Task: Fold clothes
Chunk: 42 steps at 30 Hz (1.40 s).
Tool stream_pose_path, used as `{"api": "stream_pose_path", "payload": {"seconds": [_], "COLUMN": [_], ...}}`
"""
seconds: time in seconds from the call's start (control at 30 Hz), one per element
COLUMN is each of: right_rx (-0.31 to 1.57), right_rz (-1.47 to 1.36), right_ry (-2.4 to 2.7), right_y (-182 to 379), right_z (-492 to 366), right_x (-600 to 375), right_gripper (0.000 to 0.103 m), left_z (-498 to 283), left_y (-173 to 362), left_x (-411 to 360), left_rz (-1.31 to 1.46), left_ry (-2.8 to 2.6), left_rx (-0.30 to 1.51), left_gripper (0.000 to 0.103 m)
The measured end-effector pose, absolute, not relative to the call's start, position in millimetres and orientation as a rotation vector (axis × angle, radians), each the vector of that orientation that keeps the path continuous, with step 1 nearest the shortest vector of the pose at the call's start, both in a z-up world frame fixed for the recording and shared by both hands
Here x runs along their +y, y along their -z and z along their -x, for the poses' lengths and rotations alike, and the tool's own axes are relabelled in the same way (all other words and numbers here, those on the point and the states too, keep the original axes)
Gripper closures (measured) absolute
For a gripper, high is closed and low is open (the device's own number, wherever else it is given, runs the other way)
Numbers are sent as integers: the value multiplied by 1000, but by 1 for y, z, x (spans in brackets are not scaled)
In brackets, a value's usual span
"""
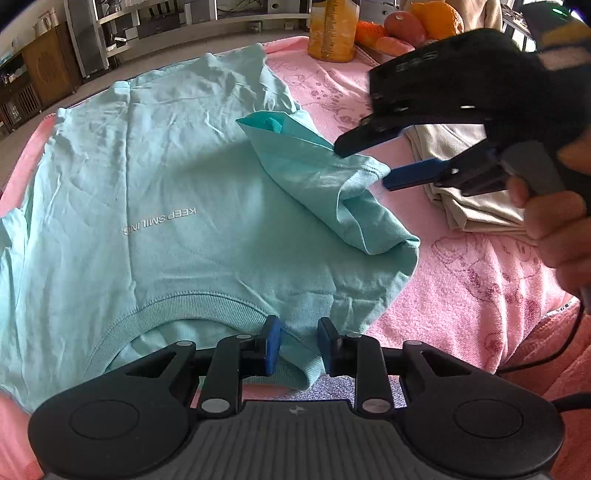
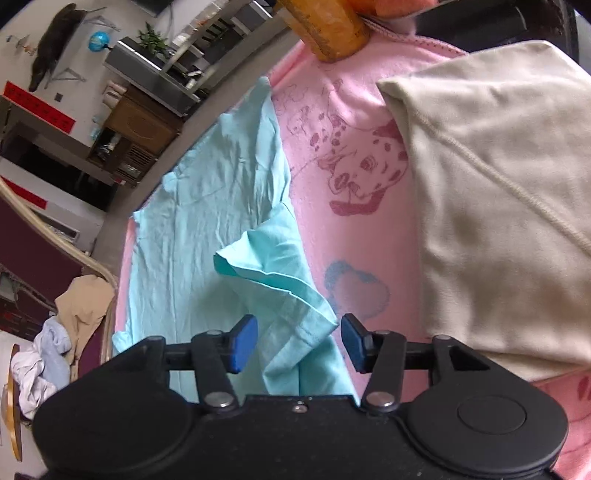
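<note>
A mint green T-shirt with "KEEP SMILING" print lies spread on a pink blanket, collar toward me. Its right sleeve is folded inward over the body. My left gripper is open, its pads either side of the collar's shoulder edge. My right gripper is open just beside the folded sleeve's hem. In the right wrist view the right gripper is open with the sleeve lying between the pads, not pinched.
A folded beige garment lies on the blanket to the right. An orange juice bottle and fruit stand at the far edge. A chair with piled clothes is off to the left.
</note>
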State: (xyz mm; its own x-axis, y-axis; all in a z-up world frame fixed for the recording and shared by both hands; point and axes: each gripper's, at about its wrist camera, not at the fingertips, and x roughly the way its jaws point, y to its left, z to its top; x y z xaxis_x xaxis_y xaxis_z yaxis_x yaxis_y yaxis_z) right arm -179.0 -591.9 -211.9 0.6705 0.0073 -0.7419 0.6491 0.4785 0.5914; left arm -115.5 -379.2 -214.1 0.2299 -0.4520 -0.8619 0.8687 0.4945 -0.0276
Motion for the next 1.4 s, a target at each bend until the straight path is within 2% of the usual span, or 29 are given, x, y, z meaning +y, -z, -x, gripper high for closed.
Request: {"api": "stream_pose_path", "payload": {"seconds": [0.07,0.1,0.13,0.37,0.6,0.67,0.73,0.8,0.97,1.0,1.03,1.07,1.17,1.4], "right_rx": [752,737,720,572,779,797,784,769,727,717,708,702,778,896], "right_rz": [-974,-944,-913,-507,-459,-388,-404,-468,-624,-654,-684,-714,-769,-708], "right_ry": [496,509,521,808,947,958,920,843,647,608,568,529,476,518], "right_y": [213,209,205,150,196,197,191,189,181,180,179,178,199,215], "right_z": [175,176,178,221,216,213,213,214,216,216,217,217,200,191], "right_x": [-589,-588,-587,-573,-587,-579,-572,-566,-552,-549,-547,-544,-543,-536], "right_gripper": [81,98,99,99,99,94,77,74,74,78,86,89,90,90], "left_z": [116,116,116,123,129,129,127,122,91,81,72,63,44,46], "left_y": [214,214,214,215,217,217,212,201,181,183,184,187,196,203], "left_x": [-379,-379,-379,-381,-382,-381,-378,-371,-342,-338,-334,-330,-320,-317], "left_rz": [-527,-526,-527,-569,-612,-615,-611,-574,-448,-430,-414,-397,-353,-387], "left_ry": [967,966,966,971,983,983,973,972,915,879,845,814,754,738], "left_rx": [950,951,951,908,844,836,841,844,867,882,899,922,972,992], "left_gripper": [76,76,76,77,76,75,75,75,73,73,74,78,79,77]}}
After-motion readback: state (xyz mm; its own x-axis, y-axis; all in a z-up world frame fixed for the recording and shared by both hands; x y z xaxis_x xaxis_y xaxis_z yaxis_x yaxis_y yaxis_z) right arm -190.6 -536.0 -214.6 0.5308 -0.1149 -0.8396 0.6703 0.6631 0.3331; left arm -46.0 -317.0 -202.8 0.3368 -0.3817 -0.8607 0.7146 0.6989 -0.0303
